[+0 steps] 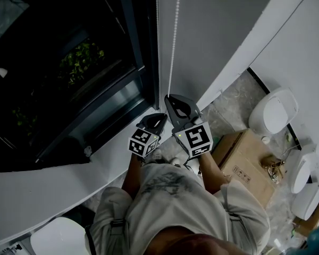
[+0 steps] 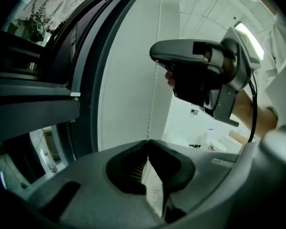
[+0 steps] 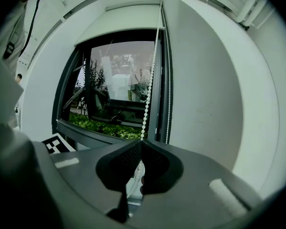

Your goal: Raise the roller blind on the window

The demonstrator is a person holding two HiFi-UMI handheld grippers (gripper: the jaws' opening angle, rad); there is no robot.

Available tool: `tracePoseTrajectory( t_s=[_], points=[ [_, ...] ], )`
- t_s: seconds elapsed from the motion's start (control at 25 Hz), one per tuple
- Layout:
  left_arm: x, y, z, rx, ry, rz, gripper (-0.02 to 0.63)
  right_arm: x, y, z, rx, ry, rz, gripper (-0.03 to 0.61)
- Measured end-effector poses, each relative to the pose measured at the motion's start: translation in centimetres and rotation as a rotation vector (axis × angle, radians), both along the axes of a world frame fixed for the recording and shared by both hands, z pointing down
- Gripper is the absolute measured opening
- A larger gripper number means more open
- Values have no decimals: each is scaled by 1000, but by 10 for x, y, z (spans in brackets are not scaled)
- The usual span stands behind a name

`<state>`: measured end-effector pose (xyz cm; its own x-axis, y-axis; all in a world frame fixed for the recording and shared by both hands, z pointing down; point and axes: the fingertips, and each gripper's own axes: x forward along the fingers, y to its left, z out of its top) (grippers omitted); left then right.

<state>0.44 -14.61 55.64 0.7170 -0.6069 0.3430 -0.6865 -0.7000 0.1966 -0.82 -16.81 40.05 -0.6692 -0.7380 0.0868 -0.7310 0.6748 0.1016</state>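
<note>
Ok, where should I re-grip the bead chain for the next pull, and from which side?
Probably the vertical run of the bead chain just above the right gripper, which, like the left gripper, is shut on it. Come level from the room side, a jaw on either side of the strand: it hangs plumb beside the window frame, and the beads should resist slipping.

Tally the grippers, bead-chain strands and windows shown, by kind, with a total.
Grippers: 2, left gripper and right gripper.
Bead-chain strands: 2, gripped strand and other strand.
Window: 1.
Total: 5.
</note>
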Motion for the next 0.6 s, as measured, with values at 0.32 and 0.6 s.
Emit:
tracePoseTrajectory(
  t_s=[0.32,0.6],
  points=[
    [-19,7,-70,114,62,-39,60,3,0,0,2,-6,0,11],
    [-23,-2,-172,306,117,-57,92,3,0,0,4,-7,2,11]
  ],
)
